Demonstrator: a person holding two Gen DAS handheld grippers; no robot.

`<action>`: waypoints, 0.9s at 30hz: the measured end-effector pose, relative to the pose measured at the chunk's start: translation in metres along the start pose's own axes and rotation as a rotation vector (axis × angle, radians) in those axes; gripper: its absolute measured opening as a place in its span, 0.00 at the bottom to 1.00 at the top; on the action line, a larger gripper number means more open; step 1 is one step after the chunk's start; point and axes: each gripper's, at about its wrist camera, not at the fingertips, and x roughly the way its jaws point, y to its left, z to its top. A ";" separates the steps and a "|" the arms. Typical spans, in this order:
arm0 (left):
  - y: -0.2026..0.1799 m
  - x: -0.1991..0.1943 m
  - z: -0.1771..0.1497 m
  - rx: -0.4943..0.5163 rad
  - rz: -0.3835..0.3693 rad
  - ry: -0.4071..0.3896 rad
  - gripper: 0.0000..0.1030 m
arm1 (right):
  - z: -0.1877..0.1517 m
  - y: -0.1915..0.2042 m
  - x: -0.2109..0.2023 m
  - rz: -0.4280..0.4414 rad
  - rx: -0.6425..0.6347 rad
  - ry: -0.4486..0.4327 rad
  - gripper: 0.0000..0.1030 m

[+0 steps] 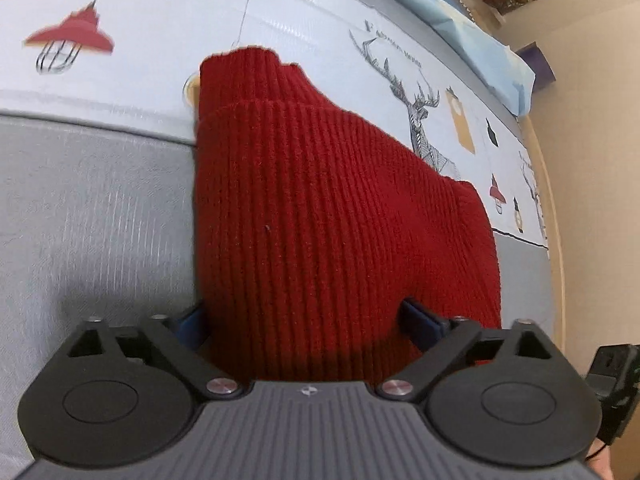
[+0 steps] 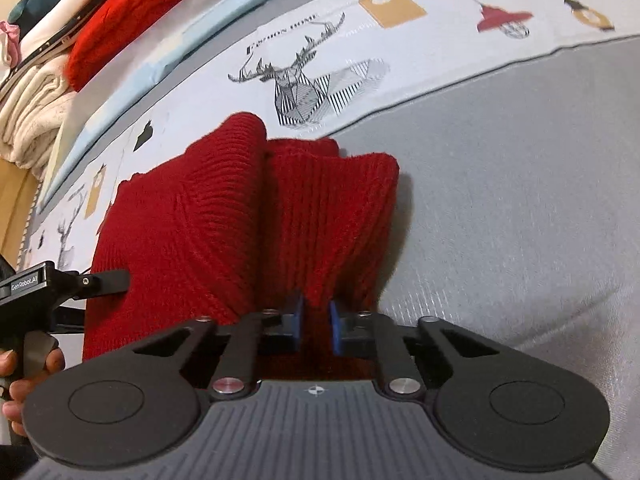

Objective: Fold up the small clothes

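Note:
A red ribbed knit garment (image 1: 320, 200) lies partly folded on the bed, half on the grey sheet and half on the printed cover. My left gripper (image 1: 304, 320) is open, its blue pads wide apart, with the garment's near edge lying between them. In the right wrist view the garment (image 2: 192, 220) is bunched into two raised folds. My right gripper (image 2: 316, 324) is shut on the garment's near edge, blue pads pinching the red knit. The left gripper (image 2: 120, 280) shows at the left edge of that view, beside the garment.
The grey sheet (image 2: 520, 200) fills the right. A printed cover with deer and lamps (image 1: 420, 92) lies beyond the garment. A stack of folded clothes (image 2: 100, 20), red and cream, sits at the far left. A light blue pillow (image 1: 480, 32) lies by the wall.

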 end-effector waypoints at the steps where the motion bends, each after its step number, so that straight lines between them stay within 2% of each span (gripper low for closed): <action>1: -0.005 -0.005 0.002 0.022 0.006 -0.020 0.76 | 0.002 0.003 0.000 -0.008 0.006 -0.011 0.08; 2: -0.009 -0.010 0.004 0.044 0.006 -0.039 0.63 | 0.005 0.007 0.001 -0.009 0.013 -0.026 0.08; 4: -0.018 -0.025 0.010 0.096 0.012 -0.088 0.59 | 0.012 0.017 0.003 -0.007 0.013 -0.059 0.07; 7: -0.029 -0.050 0.018 0.164 0.060 -0.178 0.58 | 0.025 0.035 0.011 0.022 0.020 -0.103 0.07; 15: -0.009 -0.097 0.051 0.180 0.163 -0.320 0.58 | 0.050 0.098 0.038 0.063 -0.019 -0.157 0.06; 18: 0.008 -0.105 0.062 0.139 0.189 -0.335 0.59 | 0.054 0.120 0.038 0.097 -0.057 -0.194 0.06; 23: 0.024 -0.105 0.069 0.121 0.236 -0.316 0.61 | 0.056 0.132 0.043 0.114 -0.074 -0.169 0.07; 26: 0.029 -0.104 0.070 0.107 0.279 -0.302 0.62 | 0.055 0.131 0.041 0.078 -0.058 -0.169 0.13; 27: 0.030 -0.105 0.069 0.103 0.288 -0.305 0.62 | 0.055 0.130 0.039 0.065 -0.054 -0.172 0.20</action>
